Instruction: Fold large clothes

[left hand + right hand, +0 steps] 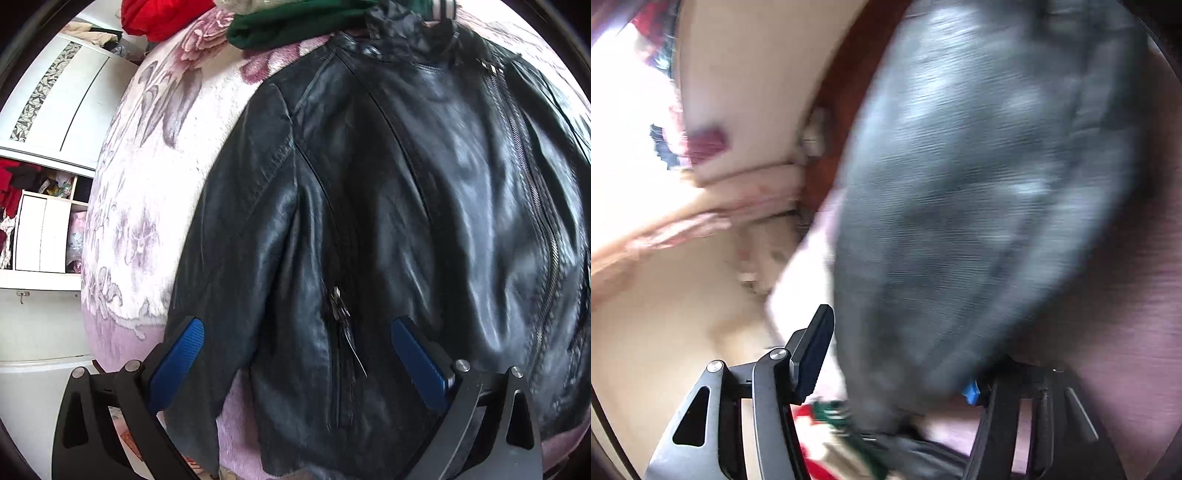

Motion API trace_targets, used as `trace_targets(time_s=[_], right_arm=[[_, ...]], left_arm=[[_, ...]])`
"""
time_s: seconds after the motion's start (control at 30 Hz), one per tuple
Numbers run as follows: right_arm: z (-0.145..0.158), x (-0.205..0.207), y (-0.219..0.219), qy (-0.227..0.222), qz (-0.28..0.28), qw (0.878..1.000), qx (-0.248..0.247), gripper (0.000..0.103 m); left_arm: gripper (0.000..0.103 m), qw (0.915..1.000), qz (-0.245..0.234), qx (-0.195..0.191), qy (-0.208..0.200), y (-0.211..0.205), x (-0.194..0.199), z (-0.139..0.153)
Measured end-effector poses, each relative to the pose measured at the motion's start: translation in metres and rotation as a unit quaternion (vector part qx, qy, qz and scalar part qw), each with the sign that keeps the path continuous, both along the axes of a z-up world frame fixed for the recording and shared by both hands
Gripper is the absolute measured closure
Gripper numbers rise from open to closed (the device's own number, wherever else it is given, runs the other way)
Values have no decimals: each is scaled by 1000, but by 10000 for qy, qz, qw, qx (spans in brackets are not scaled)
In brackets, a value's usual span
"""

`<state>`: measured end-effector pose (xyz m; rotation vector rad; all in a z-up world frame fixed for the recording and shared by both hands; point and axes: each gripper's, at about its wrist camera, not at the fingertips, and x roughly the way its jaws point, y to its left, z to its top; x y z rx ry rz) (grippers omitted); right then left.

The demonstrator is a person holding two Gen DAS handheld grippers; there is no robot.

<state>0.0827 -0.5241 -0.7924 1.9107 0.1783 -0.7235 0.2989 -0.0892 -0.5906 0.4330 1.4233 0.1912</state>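
Observation:
A black leather jacket [388,206] lies front up on a pink floral blanket [147,184], collar at the top and a zip running down its right side. My left gripper [299,347] hangs just over the jacket's lower part near a pocket zip, its blue pads [181,358] wide apart and pressing on nothing. The right wrist view is blurred. There a fold of the black jacket [960,203] fills the space in front of my right gripper [897,365] and hides its right finger. The left finger [812,354] stands clear of the leather, with the jaws apart.
A green garment [288,22] and a red one [162,18] lie beyond the collar. A white wardrobe with open shelves [40,229] stands left of the bed. The right wrist view shows beige padding [746,92], a brown wooden edge [842,92] and strong light at the left.

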Motion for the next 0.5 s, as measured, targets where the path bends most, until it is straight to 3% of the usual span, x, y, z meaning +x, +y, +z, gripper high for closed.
trace_targets(time_s=[0.03,0.07,0.1,0.13,0.23,0.33,0.4,0.5], right_arm=[[-3,14,-5,64,167,9998,-108,47],[-6,21,-9,89,229,9996,-117,57],[-17,35,-14,65,194,9998,-17,81],[-25,46,-16,136,102,9998,95,91],[-7,71,-31,383,92,9992,-102,96],[52,109,-39,695,519,9929,-816,97],[89,142,-49,869,958,9842,-1209,98],[155,219,-33,1193,1943,9540,-1945,98]], left_arm=[[0,10000,33,-24,-13,2,3,-1],[0,10000,52,-24,-8,3,5,-2],[0,10000,86,-34,-10,5,6,-3],[0,9999,102,-49,-26,6,7,-2],[0,9997,157,-112,-118,14,10,2],[0,9993,275,-193,-166,27,14,6],[0,9988,367,-240,-195,36,13,9],[0,9983,469,-227,-255,57,12,13]])
